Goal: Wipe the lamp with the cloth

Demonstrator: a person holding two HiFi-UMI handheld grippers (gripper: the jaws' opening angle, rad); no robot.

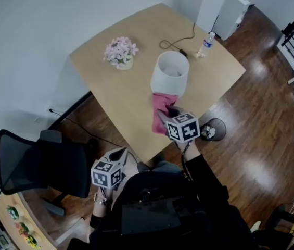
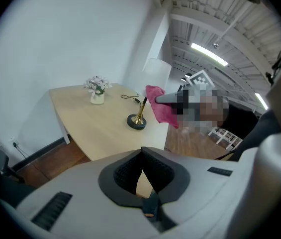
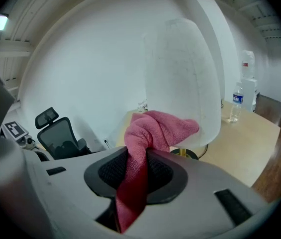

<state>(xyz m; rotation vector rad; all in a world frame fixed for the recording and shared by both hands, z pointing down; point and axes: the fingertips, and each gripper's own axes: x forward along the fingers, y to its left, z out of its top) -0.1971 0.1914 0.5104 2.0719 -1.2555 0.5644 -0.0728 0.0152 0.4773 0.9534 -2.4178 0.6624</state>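
Note:
The lamp [image 1: 170, 76] stands on the wooden table [image 1: 120, 95] with a white shade [image 3: 185, 73] and a brass stem on a dark base [image 2: 137, 122]. A pink cloth [image 3: 152, 131] is bunched against the shade's lower edge, and its tail hangs down. My right gripper [image 3: 145, 151] is shut on that cloth; in the head view it [image 1: 165, 114] sits just in front of the lamp. My left gripper [image 1: 118, 158] hovers off the table's near edge, well short of the lamp. Its jaws [image 2: 141, 153] are shut with nothing in them.
A pot of pale pink flowers [image 1: 120, 52] stands at the table's far left. A water bottle [image 1: 205, 45] and a black cable [image 1: 177, 45] lie behind the lamp. A black office chair [image 1: 32, 165] is at the left, and a small round object [image 1: 212, 130] sits on the wood floor.

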